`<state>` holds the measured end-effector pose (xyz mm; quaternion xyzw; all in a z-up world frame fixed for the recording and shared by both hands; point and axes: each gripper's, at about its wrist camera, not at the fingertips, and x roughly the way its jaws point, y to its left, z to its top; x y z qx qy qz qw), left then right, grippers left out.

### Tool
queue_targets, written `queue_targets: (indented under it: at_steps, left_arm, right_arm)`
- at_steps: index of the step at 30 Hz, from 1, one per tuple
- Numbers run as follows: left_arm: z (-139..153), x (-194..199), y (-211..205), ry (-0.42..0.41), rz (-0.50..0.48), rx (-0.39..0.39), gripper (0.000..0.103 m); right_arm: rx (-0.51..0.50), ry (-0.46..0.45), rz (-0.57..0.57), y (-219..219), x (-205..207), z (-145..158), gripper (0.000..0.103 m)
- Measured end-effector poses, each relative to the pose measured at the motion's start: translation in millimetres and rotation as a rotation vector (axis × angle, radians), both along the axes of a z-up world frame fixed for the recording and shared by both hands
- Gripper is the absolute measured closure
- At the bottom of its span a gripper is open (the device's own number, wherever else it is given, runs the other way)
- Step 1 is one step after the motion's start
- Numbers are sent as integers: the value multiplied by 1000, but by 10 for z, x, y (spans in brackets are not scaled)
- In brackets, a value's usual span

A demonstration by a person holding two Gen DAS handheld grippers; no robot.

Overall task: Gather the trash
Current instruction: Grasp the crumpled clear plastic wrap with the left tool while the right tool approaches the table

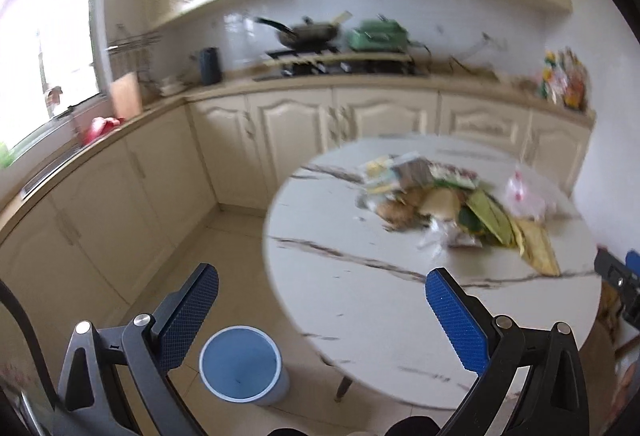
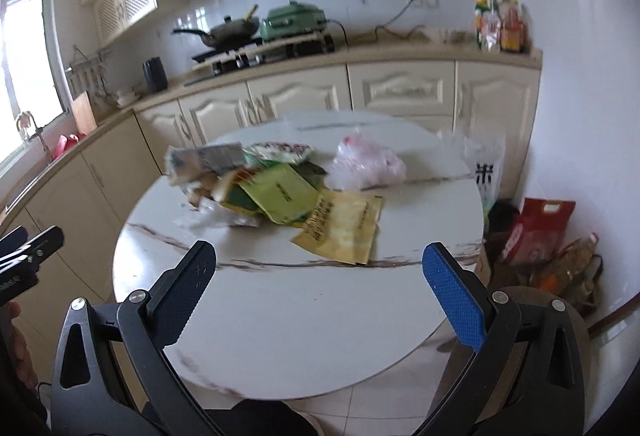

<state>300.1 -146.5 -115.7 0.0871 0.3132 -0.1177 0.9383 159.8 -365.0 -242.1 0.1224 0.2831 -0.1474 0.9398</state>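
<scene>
1. The clear bag (image 2: 486, 172) at the right edge of the tabletop (image 2: 304, 316) carries one large dark character, which looks like 米.
2. The yellow packet (image 2: 344, 232), centre frame, has lines of dark print, too blurred to read.
3. The green-yellow packet (image 2: 280, 192) bears a short dark line, unreadable.

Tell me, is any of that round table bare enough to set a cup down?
Yes. The near half of the table, between the two open claws and the yellow packet, is bare. So is the left edge beside the pile of wrappers. The middle is crowded, and the plastic bag fills the far right.
</scene>
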Motion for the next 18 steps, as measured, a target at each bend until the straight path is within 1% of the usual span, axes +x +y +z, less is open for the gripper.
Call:
queue_targets:
  at_steps: [5, 7, 10, 12, 14, 15, 16, 18]
  left_arm:
    - [-268, 594, -390, 115, -128, -2, 1]
    - [-337, 791, -492, 152, -169, 5, 1]
    - [-445, 1116, -652, 182, -213, 29, 1]
    - [-518, 1340, -741, 206, -232, 27, 7]
    - [-594, 1508, -829, 244, -252, 9, 38]
    - [-630, 1617, -841, 283, -268, -21, 43]
    - [-666, 1672, -861, 300, -272, -34, 46]
    - [-723, 1792, -869, 312, -268, -30, 55]
  right_arm:
    - [18, 49, -13, -158, 159, -130, 0]
    - [23, 70, -15, -231, 239, -194, 0]
    - [35, 99, -12, -348, 336, -288, 0]
    - [41, 116, -15, -418, 386, -342, 0]
    - [49, 130, -16, -483, 434, -388, 0]
    - [52, 137, -17, -504, 456, -403, 0]
    - [54, 143, -16, -529, 480, -424, 0]
    - [55, 149, -9, -548, 532, -449, 0]
